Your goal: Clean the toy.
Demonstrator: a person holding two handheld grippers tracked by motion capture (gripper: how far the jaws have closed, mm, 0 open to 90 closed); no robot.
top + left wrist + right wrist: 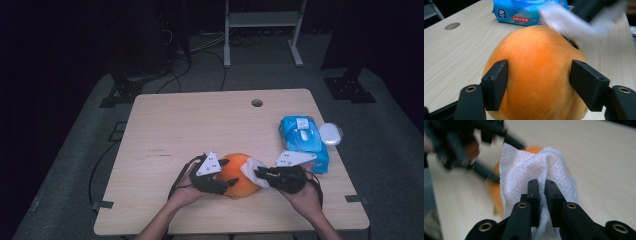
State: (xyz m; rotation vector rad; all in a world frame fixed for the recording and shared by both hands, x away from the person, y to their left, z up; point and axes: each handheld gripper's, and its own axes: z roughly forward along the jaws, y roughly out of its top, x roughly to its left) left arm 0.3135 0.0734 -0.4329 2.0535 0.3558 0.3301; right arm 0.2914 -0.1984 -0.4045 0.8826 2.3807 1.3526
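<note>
Table: pale wood-grain rectangular tabletop, round cable hole near the far edge at about 12 o'clock.
Plush toy: round orange soft plush toy, resting on the table toward the near edge at about 6 o'clock, between the two grippers; dark marking visible on its far side in the left gripper view.
Wipes pack: blue soft plastic pack of wet wipes with white flip lid, lying at about 3 o'clock, near the right edge, just beyond the right gripper.
Left gripper: black two-jaw gripper with grey three-cornered plate, at the toy's 9 o'clock; jaws set either side of the orange plush, both pads pressed against its flanks, gripping it.
Right gripper: black two-jaw gripper with grey three-cornered plate, at the toy's 3 o'clock; jaws nearly together, pinched on the white wipe.
Wipe: white textured sheet of wet wipe, bunched between the right gripper's jaws, draped against the toy's upper right side, touching the orange plush.
Lid: small round translucent white plastic lid, on the table edge just right of the wipes pack at 3 o'clock.
</note>
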